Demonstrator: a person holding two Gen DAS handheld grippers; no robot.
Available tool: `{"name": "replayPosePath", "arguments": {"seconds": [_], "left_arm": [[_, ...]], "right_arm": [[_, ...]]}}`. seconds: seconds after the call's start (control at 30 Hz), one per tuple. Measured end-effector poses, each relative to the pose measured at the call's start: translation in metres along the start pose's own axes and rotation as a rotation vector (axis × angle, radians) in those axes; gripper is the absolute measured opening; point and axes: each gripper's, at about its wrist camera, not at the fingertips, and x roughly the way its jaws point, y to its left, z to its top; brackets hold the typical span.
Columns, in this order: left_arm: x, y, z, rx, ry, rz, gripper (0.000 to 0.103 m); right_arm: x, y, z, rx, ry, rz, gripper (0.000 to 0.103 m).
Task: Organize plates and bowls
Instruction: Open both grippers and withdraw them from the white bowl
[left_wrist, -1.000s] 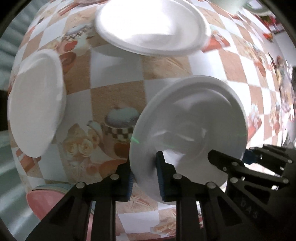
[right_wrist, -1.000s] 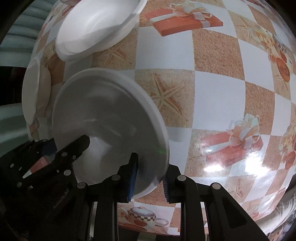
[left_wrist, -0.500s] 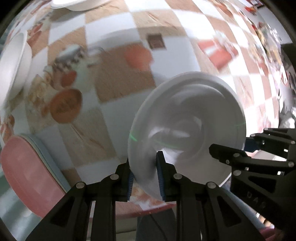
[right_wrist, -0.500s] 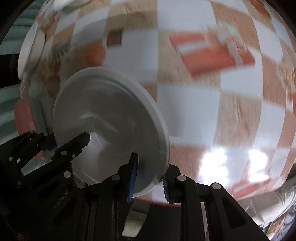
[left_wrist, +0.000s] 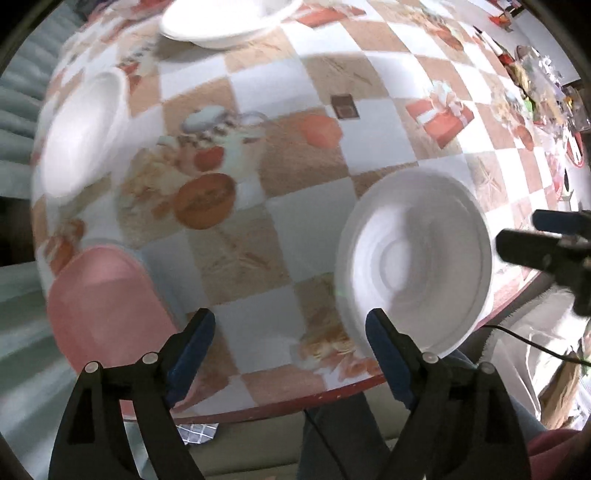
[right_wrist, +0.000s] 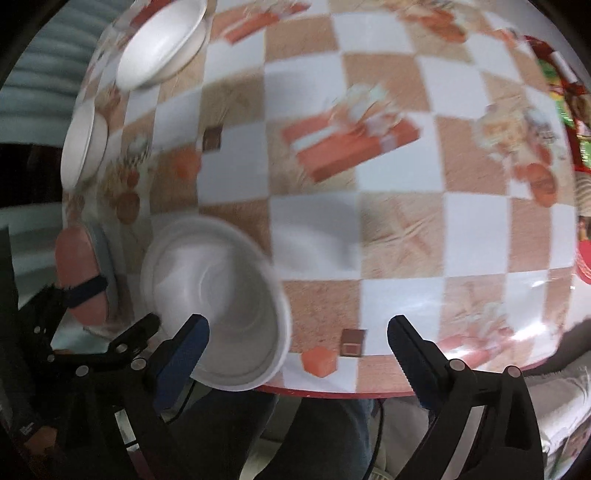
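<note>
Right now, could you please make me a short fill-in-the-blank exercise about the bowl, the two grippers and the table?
1. The fingers of the left gripper are ____.
2. The white bowl sits near the ____ edge of the table.
3. The tablecloth has a ____ pattern.
4. The right gripper holds ____.

Missing words: open; front; checkered; nothing

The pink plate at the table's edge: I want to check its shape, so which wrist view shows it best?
The left wrist view: the pink plate appears broad and nearly whole at the table's near-left edge, just beyond the open left gripper. In the right wrist view the plate is a narrow, blurred sliver at the far left, partly behind the other gripper's finger.
</note>
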Motion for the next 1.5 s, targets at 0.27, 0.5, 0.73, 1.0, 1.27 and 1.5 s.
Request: {"name": "replayPosePath", "arguments": {"seconds": [0.27, 0.5, 0.73, 1.0, 1.27, 1.5], "left_arm": [[-0.107, 0.041, 0.006, -0.044, -0.281, -0.056, 0.103], [-0.162, 0.065, 0.013, -0.074, -0.472, -0.137, 0.103], [-0.16, 0.069, 0.004, -0.05, -0.415, -0.111, 0.103], [-0.157, 0.085, 0.006, -0.081, -0.398, -0.113, 0.103], [-0.16, 0.097, -0.004, -0.116, -0.414, -0.142, 0.103], [-0.161, 0.103, -0.011, -0.144, -0.418, -0.157, 0.103]], "right_arm": [[-0.047, 0.01, 0.025, -0.014, -0.088, 0.012, 0.102], [-0.098, 0.05, 0.027, -0.067, -0.246, 0.01, 0.102], [-0.121, 0.07, 0.024, -0.048, -0.309, -0.023, 0.102], [-0.124, 0.091, 0.021, -0.07, -0.318, -0.064, 0.102], [-0.127, 0.103, 0.019, -0.093, -0.318, -0.094, 0.102], [-0.125, 0.115, 0.015, -0.131, -0.309, -0.129, 0.102]]}}
